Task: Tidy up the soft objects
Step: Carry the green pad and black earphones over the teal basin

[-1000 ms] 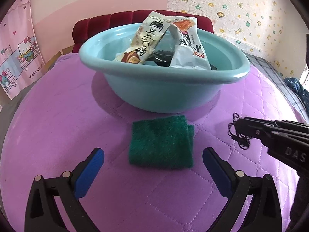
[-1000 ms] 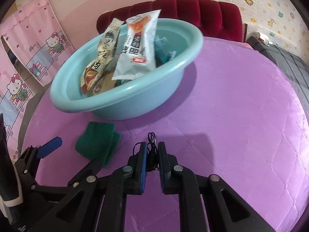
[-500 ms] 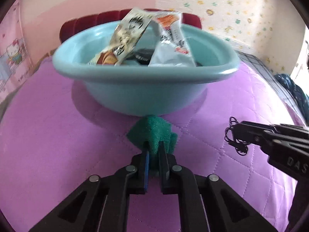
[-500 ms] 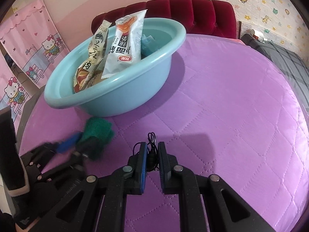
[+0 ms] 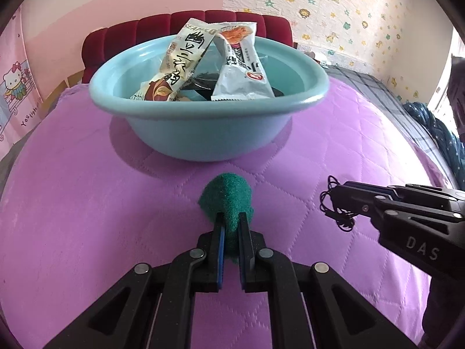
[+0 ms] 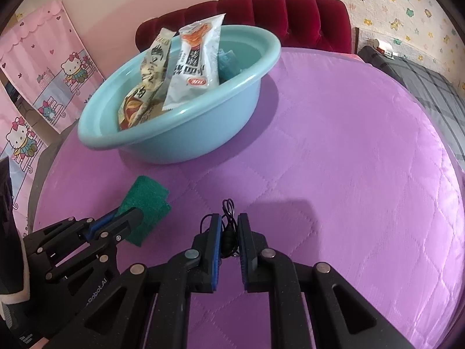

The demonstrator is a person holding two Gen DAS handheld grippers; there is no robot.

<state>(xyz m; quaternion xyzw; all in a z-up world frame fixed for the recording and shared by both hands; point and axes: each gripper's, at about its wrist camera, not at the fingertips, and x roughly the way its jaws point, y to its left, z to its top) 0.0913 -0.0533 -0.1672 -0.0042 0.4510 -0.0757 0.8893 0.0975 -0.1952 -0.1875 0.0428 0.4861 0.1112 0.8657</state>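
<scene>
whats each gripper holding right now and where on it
The left gripper pinches the green scouring pad by its near edge, bunching it. The right gripper is shut on a tangle of thin black cord, gripped around its middle.

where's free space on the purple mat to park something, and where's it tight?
Bare quilted purple mat lies right of the light blue plastic basin, out to the grey plaid bedding. Crowded: the basin's near side, where the left gripper pinches the green scouring pad and the right gripper grips a tangled black cord.
</scene>
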